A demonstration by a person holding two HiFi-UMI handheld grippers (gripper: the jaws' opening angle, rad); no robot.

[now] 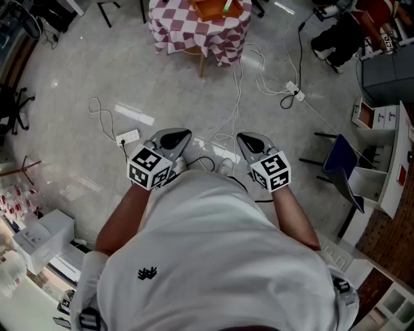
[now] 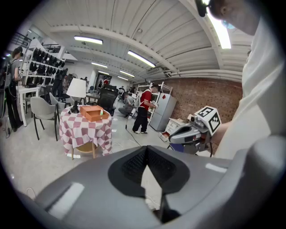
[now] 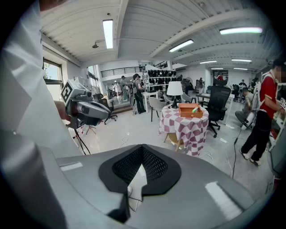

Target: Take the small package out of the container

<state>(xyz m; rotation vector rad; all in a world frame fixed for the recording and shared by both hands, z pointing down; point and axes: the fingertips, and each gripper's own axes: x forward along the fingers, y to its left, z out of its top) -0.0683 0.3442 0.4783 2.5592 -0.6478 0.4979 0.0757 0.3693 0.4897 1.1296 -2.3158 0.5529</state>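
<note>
An orange open container (image 1: 217, 8) stands on a round table with a red-and-white checked cloth (image 1: 187, 29), across the floor at the top of the head view. A small green package (image 1: 228, 5) sticks up inside it. Both gripper views show the container (image 2: 91, 112) (image 3: 190, 110) and the package (image 2: 101, 112) (image 3: 195, 109) from far off. My left gripper (image 1: 178, 136) and right gripper (image 1: 249, 139) are held side by side in front of the person's body, well short of the table. Both are shut with nothing between their jaws.
White cables and a power strip (image 1: 127, 136) lie on the floor between me and the table. A blue chair (image 1: 343, 165) stands at the right, white boxes (image 1: 45, 239) at the lower left. A lamp (image 3: 174, 89) stands on the table. People stand in the background.
</note>
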